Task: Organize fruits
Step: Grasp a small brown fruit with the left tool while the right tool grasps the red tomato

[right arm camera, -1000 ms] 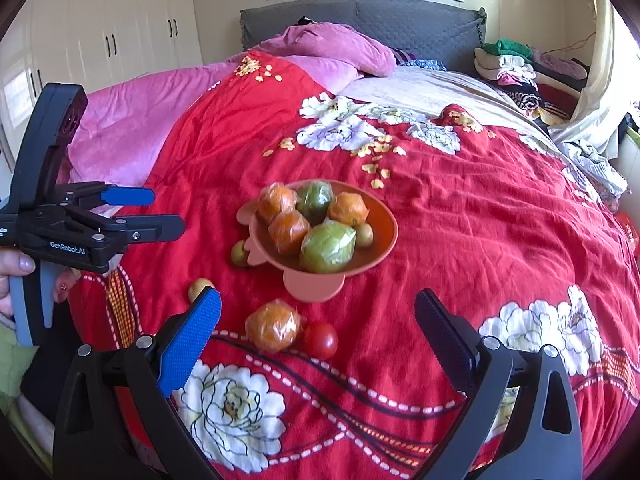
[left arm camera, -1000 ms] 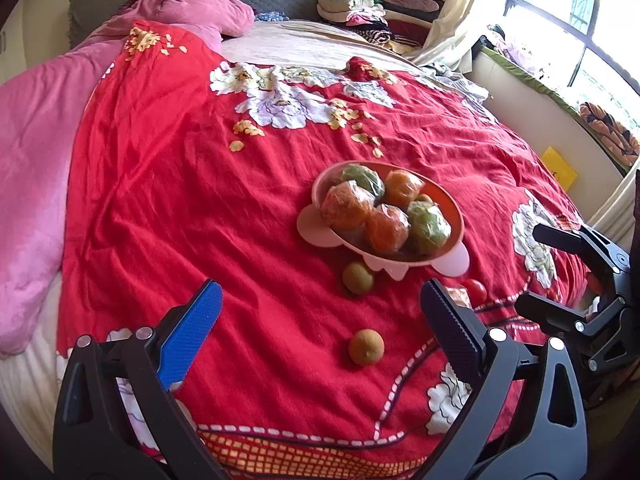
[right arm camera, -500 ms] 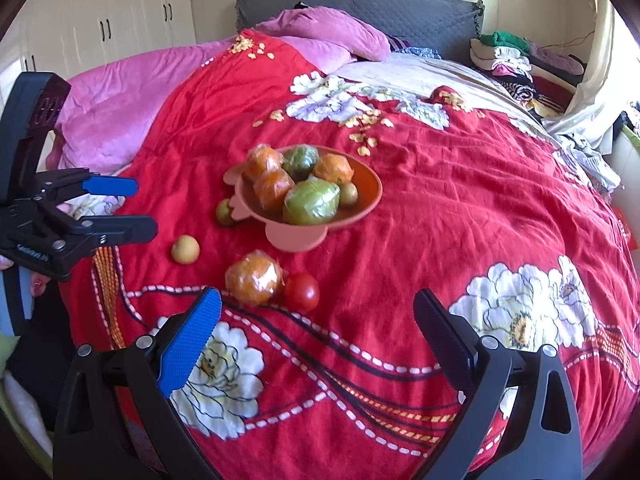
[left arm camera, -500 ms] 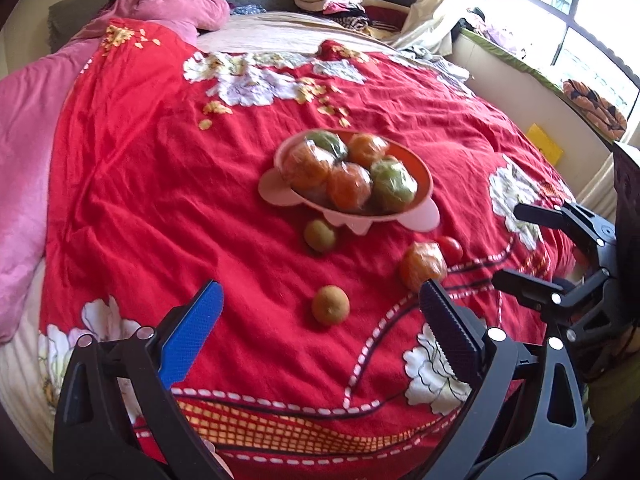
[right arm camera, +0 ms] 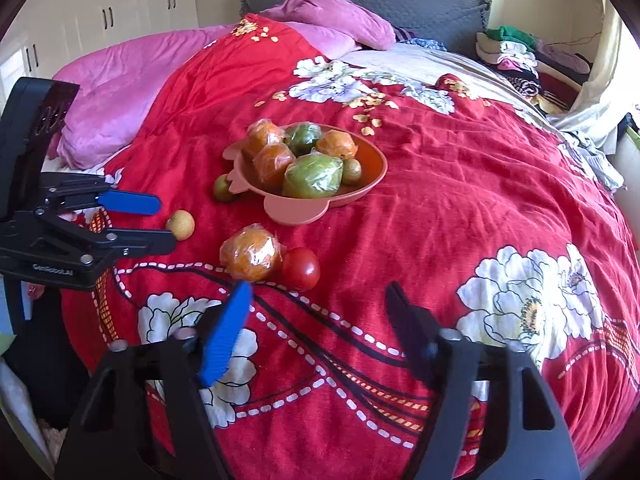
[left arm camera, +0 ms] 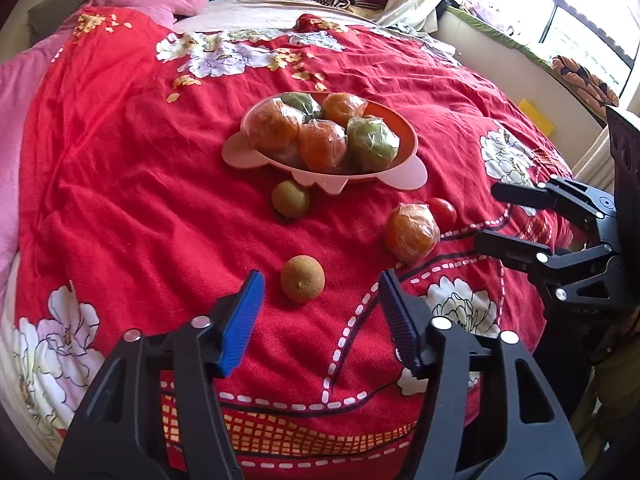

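A pink bowl [left arm camera: 406,176] [right arm camera: 372,152] holds several wrapped orange and green fruits on the red bedspread. Loose on the bedspread lie a small tan fruit [left arm camera: 302,279] [right arm camera: 180,224], a small green fruit [left arm camera: 290,199] [right arm camera: 223,188], a wrapped orange [left arm camera: 411,231] [right arm camera: 251,255] and a tomato [left arm camera: 443,210] [right arm camera: 301,268]. My left gripper [left arm camera: 320,298] [right arm camera: 160,220] is open, just short of the tan fruit. My right gripper [right arm camera: 318,312] [left arm camera: 490,216] is open, just short of the wrapped orange and tomato.
The red floral bedspread [right arm camera: 460,184] covers the bed, with a pink quilt [right arm camera: 120,80] and pillows at the left and head. Folded clothes [right arm camera: 516,52] are piled at the far right. A window ledge [left arm camera: 520,40] runs along the right.
Both grippers have moved in closer to the loose fruits. Both jaws have narrowed somewhat but remain open. The fruits have not moved.
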The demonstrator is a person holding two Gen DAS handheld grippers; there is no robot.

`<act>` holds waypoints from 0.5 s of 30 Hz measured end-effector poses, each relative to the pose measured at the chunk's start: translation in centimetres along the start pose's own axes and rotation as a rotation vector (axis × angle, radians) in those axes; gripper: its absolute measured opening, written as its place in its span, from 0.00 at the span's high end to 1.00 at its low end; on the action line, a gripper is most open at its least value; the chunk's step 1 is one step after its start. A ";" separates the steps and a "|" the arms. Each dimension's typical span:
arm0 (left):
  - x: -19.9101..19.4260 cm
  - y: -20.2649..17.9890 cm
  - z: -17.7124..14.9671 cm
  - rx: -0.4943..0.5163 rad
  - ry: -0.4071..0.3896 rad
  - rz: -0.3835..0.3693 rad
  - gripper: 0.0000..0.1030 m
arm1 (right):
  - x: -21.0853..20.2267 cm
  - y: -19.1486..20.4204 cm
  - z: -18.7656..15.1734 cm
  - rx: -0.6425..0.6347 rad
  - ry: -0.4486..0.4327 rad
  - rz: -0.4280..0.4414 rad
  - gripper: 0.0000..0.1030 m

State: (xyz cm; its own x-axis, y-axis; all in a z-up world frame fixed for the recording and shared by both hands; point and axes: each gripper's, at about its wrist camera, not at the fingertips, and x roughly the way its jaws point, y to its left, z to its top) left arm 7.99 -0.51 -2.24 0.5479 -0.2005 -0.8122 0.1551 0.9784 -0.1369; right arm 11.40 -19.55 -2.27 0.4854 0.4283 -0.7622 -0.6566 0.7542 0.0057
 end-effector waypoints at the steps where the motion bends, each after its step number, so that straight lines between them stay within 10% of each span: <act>1: 0.1 0.0 0.0 0.002 0.003 -0.006 0.58 | 0.1 0.0 0.0 -0.002 0.003 0.003 0.50; 15: 1.1 0.6 0.2 -0.014 0.019 -0.011 0.68 | 3.3 0.4 0.6 -0.060 0.051 0.044 0.69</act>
State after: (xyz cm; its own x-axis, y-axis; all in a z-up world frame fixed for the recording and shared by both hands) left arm 8.81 -0.12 -3.10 0.5305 -0.2104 -0.8212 0.1497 0.9767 -0.1536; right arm 13.09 -17.58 -4.44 0.4265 0.4335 -0.7939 -0.7108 0.7034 0.0023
